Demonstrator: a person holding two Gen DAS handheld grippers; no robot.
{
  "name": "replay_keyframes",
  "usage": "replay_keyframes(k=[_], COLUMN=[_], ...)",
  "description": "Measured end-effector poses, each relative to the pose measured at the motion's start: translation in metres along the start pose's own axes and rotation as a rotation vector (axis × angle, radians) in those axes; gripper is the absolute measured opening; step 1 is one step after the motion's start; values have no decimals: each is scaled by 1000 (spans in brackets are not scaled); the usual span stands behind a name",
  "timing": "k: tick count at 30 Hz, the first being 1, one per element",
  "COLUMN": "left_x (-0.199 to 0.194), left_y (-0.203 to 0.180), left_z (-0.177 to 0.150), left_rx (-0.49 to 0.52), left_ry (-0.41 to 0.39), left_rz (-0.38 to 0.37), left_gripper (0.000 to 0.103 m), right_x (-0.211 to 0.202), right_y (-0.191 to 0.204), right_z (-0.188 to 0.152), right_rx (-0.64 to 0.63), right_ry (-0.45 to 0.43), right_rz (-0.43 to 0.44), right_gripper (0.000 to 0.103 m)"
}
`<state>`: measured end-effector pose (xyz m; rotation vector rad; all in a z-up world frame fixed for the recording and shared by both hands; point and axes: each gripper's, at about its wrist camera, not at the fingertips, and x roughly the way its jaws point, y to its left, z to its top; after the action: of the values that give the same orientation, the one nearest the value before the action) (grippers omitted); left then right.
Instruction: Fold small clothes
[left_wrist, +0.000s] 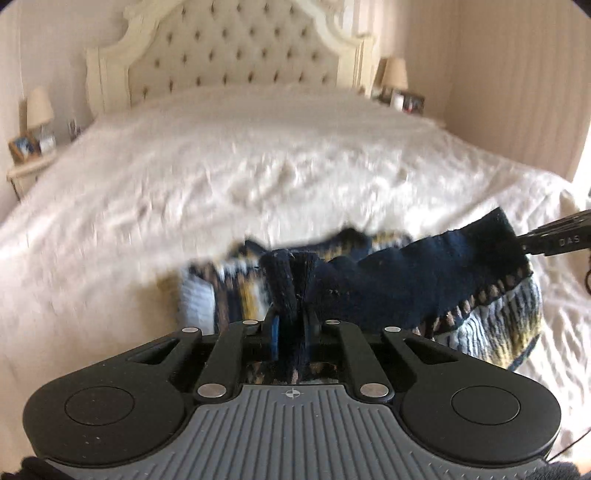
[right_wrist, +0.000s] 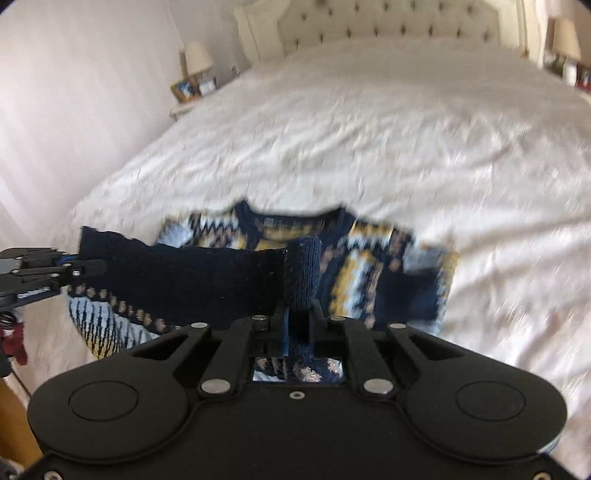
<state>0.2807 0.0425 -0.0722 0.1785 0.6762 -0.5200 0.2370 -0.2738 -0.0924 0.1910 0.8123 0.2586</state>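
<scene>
Knitted sweater (right_wrist: 369, 266), navy with yellow, white and pale-blue pattern, spread on the white bedspread (right_wrist: 369, 129) near the foot of the bed, neckline turned toward the tufted headboard (right_wrist: 388, 18). Navy ribbed hem lifted clear of the sweater body and stretched as a taut band between two grips. Left gripper (left_wrist: 291, 314) clamped on one end of the hem, fingers pressed together with fabric bunched between them. Right gripper (right_wrist: 301, 314) likewise closed on the other end, a roll of navy knit standing up between its fingers. Background streaked by motion blur.

Step in hand, as judged: bottom-to-top fold, hem to be carried over the sweater toward the neckline. For a clean result:
- both ends kept level and equally far apart, band taut but not stretched out of shape;
- hem carried high enough to clear the patterned body, then laid down just short of the neckline;
- release only once the hem edge lies parallel to the shoulders.

Risk: soft, heavy knit sagging mid-span and leaving a crooked crease.
</scene>
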Motion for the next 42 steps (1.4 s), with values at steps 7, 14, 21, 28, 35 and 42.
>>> replay_keyframes(k=[7,14,21,28,35,42], left_x=[35,101,160,198,183,132], left_y=[24,40,55,83,96,53], left_z=[54,62,50,36,35,45], left_rx=[9,-3,-39,-96,-126,-124], left_ry=[-45,24,154,263,254,199], left_rz=[-3,12,31,204,252,141], left_gripper=[6,6,9,14,15,26], right_x=[24,80,144,178,167,127], right_y=[-13,-33,-57,-75,-94,-62], right_z=[50,76,74,61,58,56], right_rx=[-8,7,23,46,117,104], right_ry=[-60,-19,101,164,135,67], right_rz=[-39,-70,-96,-178,-251,-168], right_gripper=[16,16,17,26,39,51])
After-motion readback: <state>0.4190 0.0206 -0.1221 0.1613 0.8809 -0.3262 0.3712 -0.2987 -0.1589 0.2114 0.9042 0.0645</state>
